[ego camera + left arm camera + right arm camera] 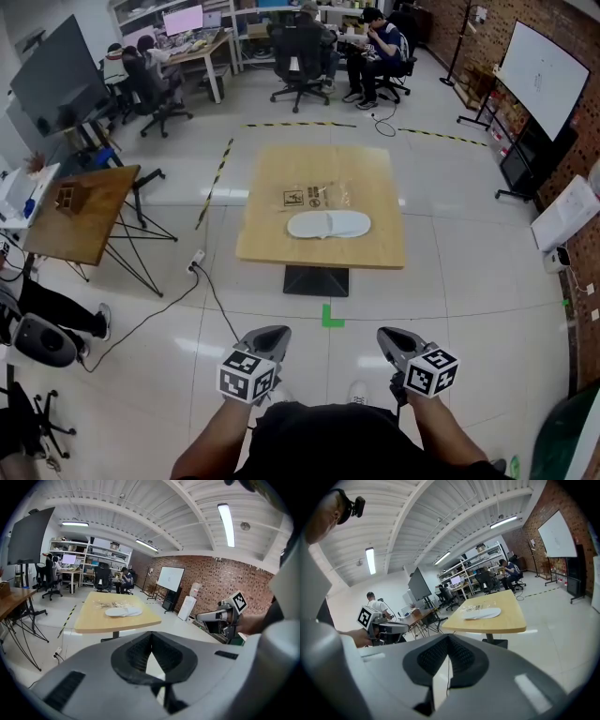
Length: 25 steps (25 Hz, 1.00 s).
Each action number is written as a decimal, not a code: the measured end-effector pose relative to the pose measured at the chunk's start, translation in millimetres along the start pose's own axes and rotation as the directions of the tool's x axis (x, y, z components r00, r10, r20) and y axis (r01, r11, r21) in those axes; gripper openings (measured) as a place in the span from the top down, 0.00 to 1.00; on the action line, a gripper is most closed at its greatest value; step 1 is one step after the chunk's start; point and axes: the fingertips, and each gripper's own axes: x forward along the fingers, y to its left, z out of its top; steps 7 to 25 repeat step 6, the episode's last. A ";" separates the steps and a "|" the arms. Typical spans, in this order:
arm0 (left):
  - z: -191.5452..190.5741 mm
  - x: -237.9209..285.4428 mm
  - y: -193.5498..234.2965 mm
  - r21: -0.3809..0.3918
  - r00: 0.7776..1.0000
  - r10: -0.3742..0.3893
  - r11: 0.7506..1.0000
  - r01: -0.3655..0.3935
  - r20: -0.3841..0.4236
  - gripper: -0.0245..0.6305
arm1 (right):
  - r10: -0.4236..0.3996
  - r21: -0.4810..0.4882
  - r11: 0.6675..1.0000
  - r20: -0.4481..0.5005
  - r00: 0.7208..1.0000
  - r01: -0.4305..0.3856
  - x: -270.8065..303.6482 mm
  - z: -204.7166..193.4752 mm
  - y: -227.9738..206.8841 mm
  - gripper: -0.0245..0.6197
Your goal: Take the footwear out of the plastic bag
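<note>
A pair of white slippers (328, 224) lies on the wooden table (272, 246), at the near end of a clear printed plastic bag (316, 195); whether the bag still covers them I cannot tell. My left gripper (271, 335) and right gripper (393, 337) hover side by side over the floor close to my body, well short of the table. Both are shut with nothing between their jaws. The left gripper view has its shut jaws low in the middle, the slippers (123, 611) far ahead, and the right gripper (220, 616) off to the side. The right gripper view likewise shows the slippers (483, 613).
A black pedestal (316, 280) carries the table, and a green tape mark (332, 316) sits on the tiled floor before it. A second wooden table (84, 211) stands left, with a cable (202, 281) trailing nearby. A whiteboard (544, 70) stands right; seated people and office chairs fill the back.
</note>
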 end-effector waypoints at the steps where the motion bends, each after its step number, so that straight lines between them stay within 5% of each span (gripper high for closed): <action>1: -1.1 -0.2 1.8 -0.003 1.000 0.004 1.000 -0.004 -0.004 0.95 | 0.001 0.002 1.000 0.001 1.000 -0.001 0.4 1.3 -0.1 0.96; 25: -3.5 -3.9 10.1 -0.014 1.000 0.025 1.000 -0.025 -0.004 0.95 | 0.000 0.024 1.000 0.007 1.000 0.000 3.2 4.2 -1.0 0.96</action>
